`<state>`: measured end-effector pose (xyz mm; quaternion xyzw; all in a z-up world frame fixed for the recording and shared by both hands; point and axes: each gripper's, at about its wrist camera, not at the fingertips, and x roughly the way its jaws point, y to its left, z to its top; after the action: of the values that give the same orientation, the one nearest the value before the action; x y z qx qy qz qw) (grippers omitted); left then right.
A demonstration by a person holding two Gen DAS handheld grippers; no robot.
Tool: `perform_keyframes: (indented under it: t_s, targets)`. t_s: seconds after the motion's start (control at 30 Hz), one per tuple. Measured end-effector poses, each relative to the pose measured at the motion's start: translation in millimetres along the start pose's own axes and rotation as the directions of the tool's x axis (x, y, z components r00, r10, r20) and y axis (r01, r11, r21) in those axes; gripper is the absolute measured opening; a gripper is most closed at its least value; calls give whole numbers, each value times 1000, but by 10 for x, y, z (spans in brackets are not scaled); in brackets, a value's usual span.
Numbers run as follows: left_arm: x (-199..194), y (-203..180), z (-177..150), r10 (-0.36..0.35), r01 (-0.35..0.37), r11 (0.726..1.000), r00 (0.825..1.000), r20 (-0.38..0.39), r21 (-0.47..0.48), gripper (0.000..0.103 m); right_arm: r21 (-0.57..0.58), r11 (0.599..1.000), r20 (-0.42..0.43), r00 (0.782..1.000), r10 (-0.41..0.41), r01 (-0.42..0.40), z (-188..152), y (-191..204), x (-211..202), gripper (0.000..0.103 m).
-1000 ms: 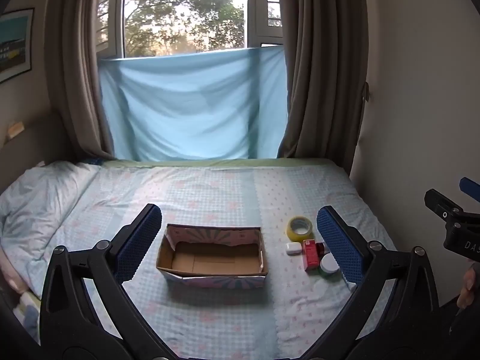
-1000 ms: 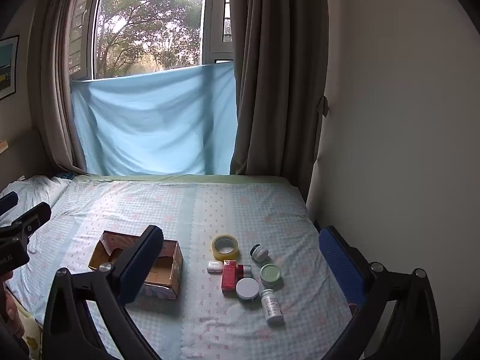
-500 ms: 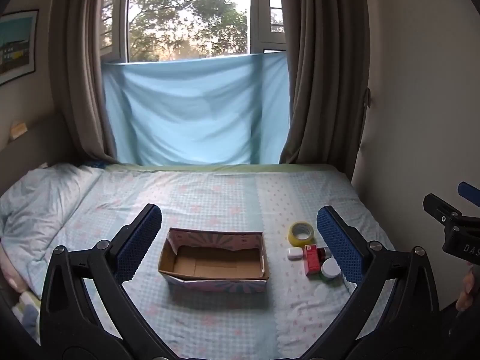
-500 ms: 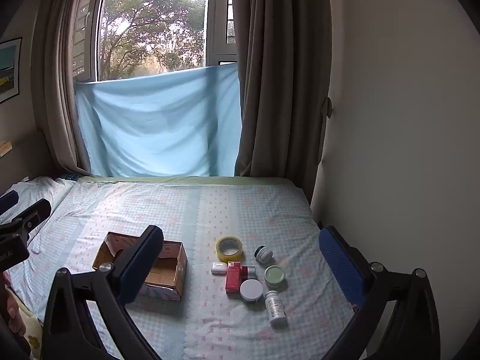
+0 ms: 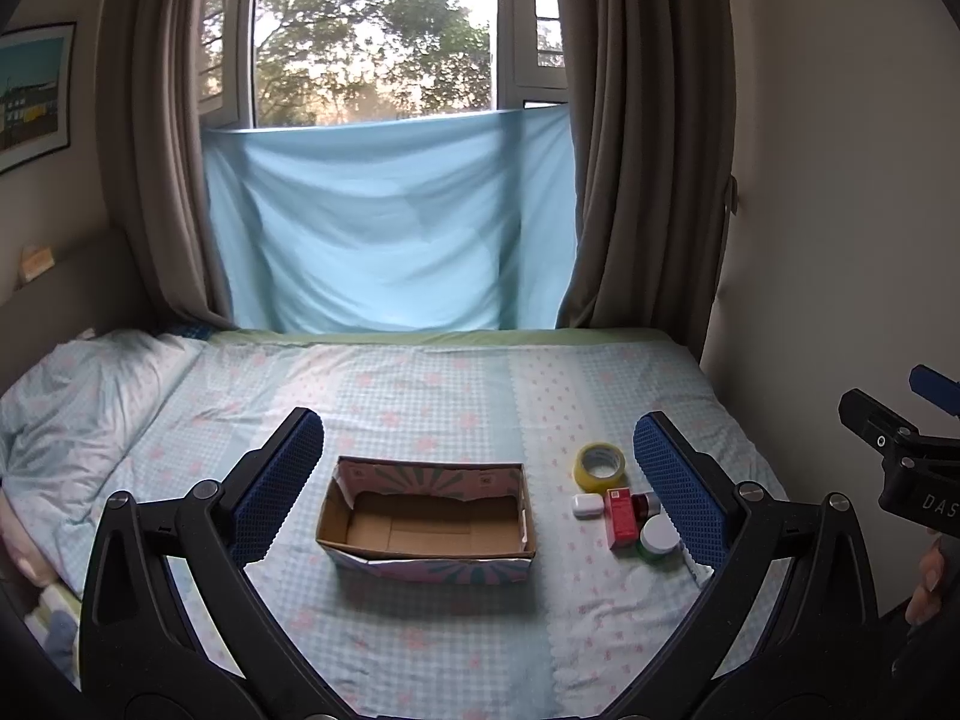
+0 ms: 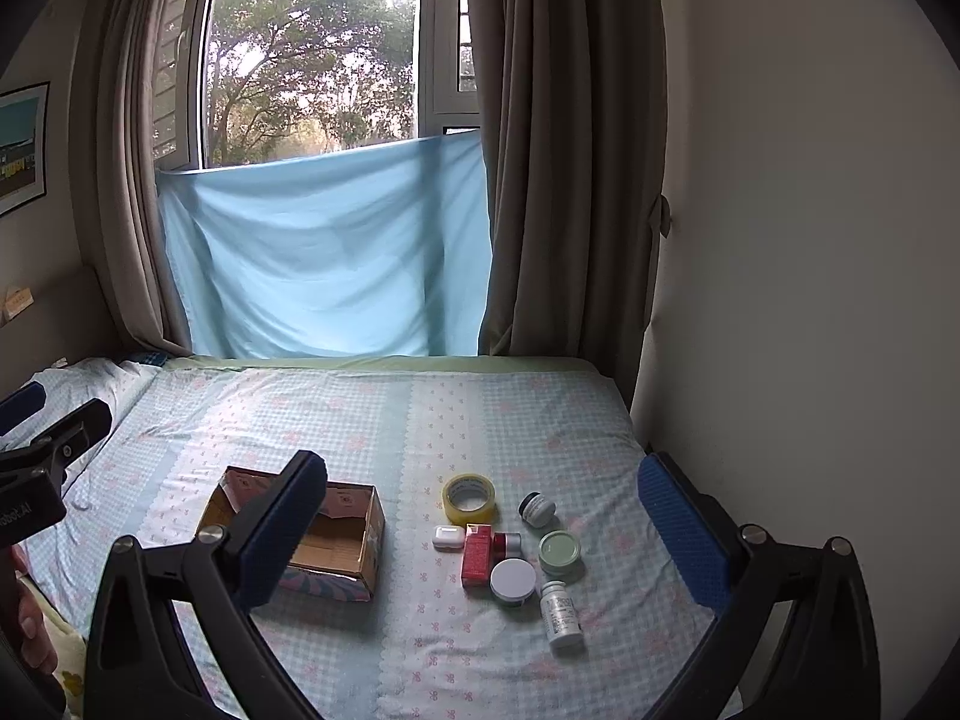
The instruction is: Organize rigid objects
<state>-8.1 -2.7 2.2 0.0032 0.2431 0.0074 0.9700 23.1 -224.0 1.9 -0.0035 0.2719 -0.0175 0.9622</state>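
An open, empty cardboard box [image 5: 427, 519] [image 6: 336, 546] sits on the bed. To its right lie a yellow tape roll [image 5: 600, 463] [image 6: 469, 498], a white earbud case [image 5: 587, 505] [image 6: 449, 537], a red box [image 5: 621, 517] [image 6: 477, 554], a white-lidded jar [image 5: 658, 535] [image 6: 513, 579], a green-lidded jar [image 6: 559, 551], a small dark jar [image 6: 536, 507] and a white pill bottle [image 6: 561, 613]. My left gripper [image 5: 477, 486] is open and empty above the box. My right gripper [image 6: 483, 531] is open and empty above the small items.
The bed [image 5: 420, 384] has a light checked sheet. A pillow [image 5: 78, 396] lies at the left. A wall [image 6: 810, 300] borders the right side. Curtains [image 5: 648, 138] and a blue cloth [image 5: 390, 228] hang at the window behind.
Both views have shifted slightly: the box and small items sit a little lower and closer in the frames. Both grippers stay open.
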Motion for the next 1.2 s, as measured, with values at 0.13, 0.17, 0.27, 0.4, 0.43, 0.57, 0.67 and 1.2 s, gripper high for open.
perform_keyframes:
  t_s: [0.13,0.17,0.27,0.4,0.43,0.57,0.67,1.2]
  targets:
    - [-3,-4,9,4,-4,1000,1000,2,1,103,-1,1000,1,1000,0,0,1,-9,6,103]
    - [-4,1,14,3,-3,1000,1000,2,0,103,-1,1000,1,1000,1,-1,3,-6,6,103]
    - [-9,-3,18,2,-2,1000,1000,1,0,103,-1,1000,2,1000,0,0,-5,-2,9,103]
    - [5,1,27,-1,1,1000,1000,-3,-3,103,-2,1000,8,1000,3,-3,-5,-8,15,103]
    - [10,6,29,-3,3,1000,1000,-5,-6,103,-2,1000,10,1000,6,-6,-5,-10,16,103]
    - [25,18,31,-2,2,1000,1000,-7,-8,103,-6,1000,17,1000,10,-10,-8,3,13,103]
    - [23,29,34,-2,2,1000,1000,-4,-7,103,-6,1000,20,1000,11,-11,-7,5,9,103]
    - [-7,59,55,-1,1,1000,1000,17,-17,103,-6,1000,40,999,15,-15,19,14,4,103]
